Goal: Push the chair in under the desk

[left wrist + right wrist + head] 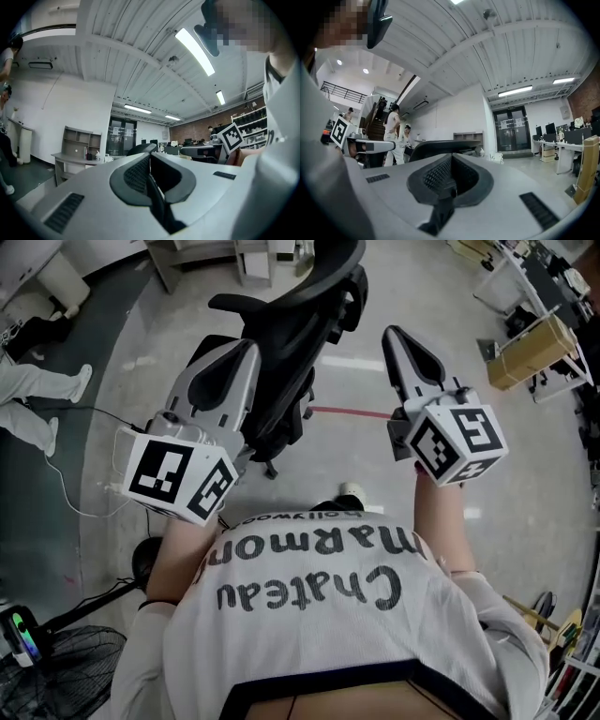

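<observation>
Floor (525, 484): smooth grey concrete, slight sheen, with a thin red line (342, 412) across it. Open office, ribbed white ceiling (117, 51) with strip lights. Left tool (246, 351) and right tool (396, 336): grey plastic shells, black ribbed pads, both clenched on nothing. Black chair (291, 334) stands on open floor just ahead of both tips, curved back toward them; can't tell if they touch. Mesh fan (56, 676) low left, cardboard box (534, 348) off right. Counter (70, 157) with a shelf unit is far off, well apart from the chair.
</observation>
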### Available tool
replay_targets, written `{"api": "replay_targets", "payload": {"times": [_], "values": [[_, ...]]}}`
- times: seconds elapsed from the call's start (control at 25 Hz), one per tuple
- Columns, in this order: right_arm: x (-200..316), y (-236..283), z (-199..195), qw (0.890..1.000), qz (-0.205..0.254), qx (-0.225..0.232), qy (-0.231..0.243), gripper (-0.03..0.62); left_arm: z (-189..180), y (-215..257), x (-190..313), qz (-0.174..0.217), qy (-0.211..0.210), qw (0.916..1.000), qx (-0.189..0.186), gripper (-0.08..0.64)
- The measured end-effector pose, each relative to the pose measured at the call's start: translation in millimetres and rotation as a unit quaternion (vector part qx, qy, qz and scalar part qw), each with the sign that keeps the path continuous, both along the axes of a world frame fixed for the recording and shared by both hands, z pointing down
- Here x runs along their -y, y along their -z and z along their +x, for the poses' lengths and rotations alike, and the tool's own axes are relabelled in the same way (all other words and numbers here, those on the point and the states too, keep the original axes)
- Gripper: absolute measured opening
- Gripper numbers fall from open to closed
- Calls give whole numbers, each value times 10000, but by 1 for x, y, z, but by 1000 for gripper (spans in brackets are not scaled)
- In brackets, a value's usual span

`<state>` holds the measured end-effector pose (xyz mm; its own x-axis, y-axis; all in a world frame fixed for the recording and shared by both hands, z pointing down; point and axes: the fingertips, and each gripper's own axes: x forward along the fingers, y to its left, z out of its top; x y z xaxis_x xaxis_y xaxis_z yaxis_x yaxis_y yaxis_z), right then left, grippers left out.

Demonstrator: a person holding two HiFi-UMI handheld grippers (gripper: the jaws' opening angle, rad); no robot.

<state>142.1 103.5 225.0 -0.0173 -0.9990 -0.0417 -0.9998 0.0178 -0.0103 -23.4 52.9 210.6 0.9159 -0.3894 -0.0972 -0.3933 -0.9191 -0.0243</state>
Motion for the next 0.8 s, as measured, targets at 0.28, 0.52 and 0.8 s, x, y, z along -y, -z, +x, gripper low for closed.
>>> {"api": "replay_targets", "payload": {"times": [0.28,0.52,0.8], "values": [[45,6,39,9986,75,8,523,8,22,-12,-8,202,-155,9978,614,20],[77,2,90,9943,9,241,1039,8,66,-43,-13,188,192,9823,1853,152],[107,-21,134,9848,-173,462,1665,8,95,-111,5,477,1370,9148,3770,183]]}}
